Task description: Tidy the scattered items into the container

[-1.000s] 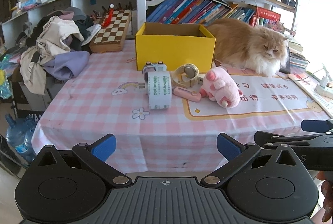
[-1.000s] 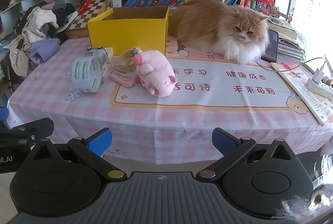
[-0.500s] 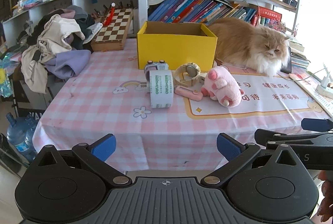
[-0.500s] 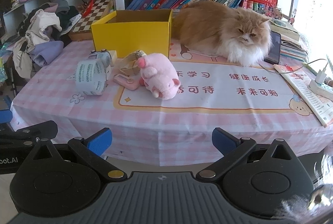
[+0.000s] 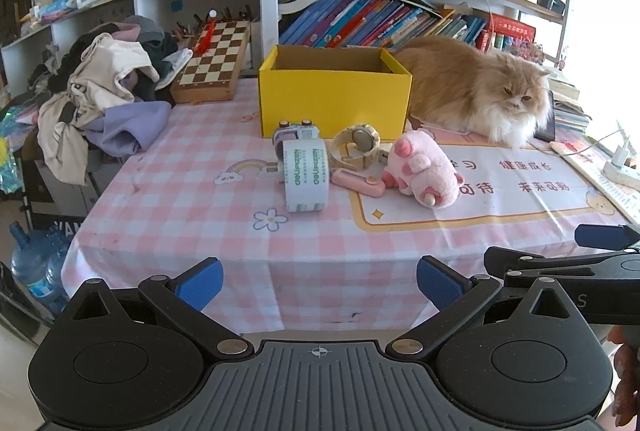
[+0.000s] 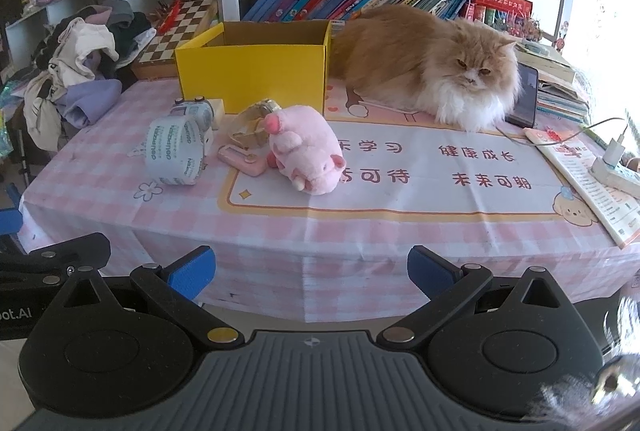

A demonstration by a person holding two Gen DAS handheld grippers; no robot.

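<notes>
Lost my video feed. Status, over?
Left tool and right tool open, empty, short of table. Tape roll, pink pig outside yellow box. Cat beside box.

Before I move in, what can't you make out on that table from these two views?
- Yellow box: floor hidden by its front wall, both views.
- Toy car: lower half behind the tape roll, left view.
- Watch: partly behind the pink plush pig, right view.
- Phone: partly behind the cat.

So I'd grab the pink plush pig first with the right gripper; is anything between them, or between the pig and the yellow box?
Nothing visible blocks the open right gripper from the pig. The watch lies between pig and box.
</notes>
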